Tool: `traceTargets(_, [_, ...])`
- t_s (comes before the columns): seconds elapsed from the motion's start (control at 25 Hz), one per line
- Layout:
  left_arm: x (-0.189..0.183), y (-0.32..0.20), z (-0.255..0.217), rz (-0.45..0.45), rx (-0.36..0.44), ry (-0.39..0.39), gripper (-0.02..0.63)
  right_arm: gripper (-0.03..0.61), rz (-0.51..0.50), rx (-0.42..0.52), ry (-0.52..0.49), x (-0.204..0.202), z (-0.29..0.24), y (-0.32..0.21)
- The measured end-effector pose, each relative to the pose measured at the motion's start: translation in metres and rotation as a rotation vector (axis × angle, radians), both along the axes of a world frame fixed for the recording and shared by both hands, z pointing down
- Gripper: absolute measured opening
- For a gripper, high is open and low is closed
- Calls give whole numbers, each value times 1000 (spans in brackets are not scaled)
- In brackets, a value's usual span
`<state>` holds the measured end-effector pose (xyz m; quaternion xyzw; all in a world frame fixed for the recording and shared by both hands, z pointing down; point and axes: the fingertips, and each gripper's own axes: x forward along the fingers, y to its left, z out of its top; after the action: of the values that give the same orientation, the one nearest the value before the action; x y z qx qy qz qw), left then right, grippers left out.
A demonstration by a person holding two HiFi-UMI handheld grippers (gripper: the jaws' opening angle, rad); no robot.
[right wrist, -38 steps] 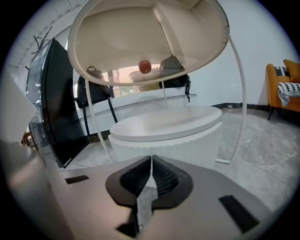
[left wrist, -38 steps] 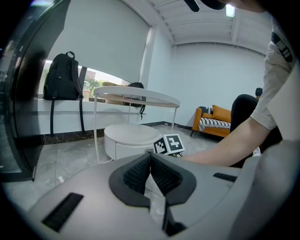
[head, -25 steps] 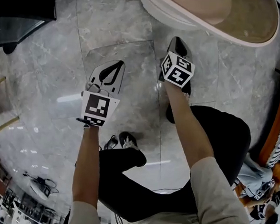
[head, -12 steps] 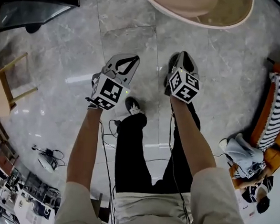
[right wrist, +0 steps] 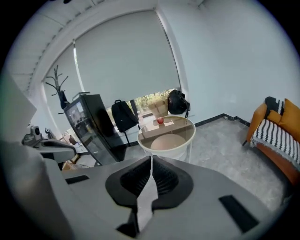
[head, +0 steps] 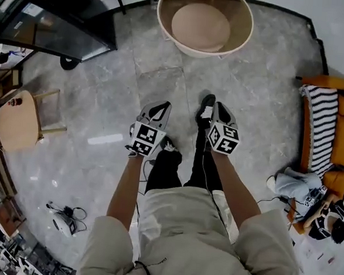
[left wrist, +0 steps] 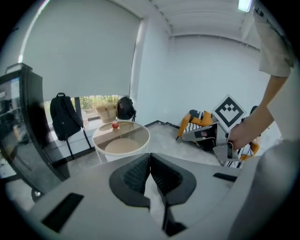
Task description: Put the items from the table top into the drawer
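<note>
Red item (right wrist: 160,121), cream table (right wrist: 164,152), orange sofa (head: 343,137) w/ blk-wht striped throw (head: 320,129), grey marbled floor (head: 91,116).

A small red item (right wrist: 160,121) sits on the round table (right wrist: 163,150)

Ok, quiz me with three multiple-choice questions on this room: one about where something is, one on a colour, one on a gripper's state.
1. Where is the red apple?
A. on the round table
B. on the floor
C. on a chair

2. What colour is the sofa?
A. grey
B. orange
C. green

3. How do the left gripper's jaws stand?
A. wide open
B. clamped on a cup
C. shut, empty

Answers: A, the apple sits on the table's glass top; B, its cushions are orange beside a striped throw; C, the pads meet with nothing between them.
</note>
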<state>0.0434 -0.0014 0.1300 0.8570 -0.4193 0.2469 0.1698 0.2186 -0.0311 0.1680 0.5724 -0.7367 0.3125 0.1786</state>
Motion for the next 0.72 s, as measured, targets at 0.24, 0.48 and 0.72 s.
traceTargets(0.24, [32, 64, -85, 16, 64, 49, 20, 38, -142, 87, -1, -13, -87, 76])
traceTargets(0.48, [28, 117, -125, -179, -19, 157, 20, 38, -132, 61, -20, -22, -122, 148])
traceTargets(0.72, [18, 123, -129, -216, -38, 134, 20, 38, -195, 55, -39, -43, -124, 171])
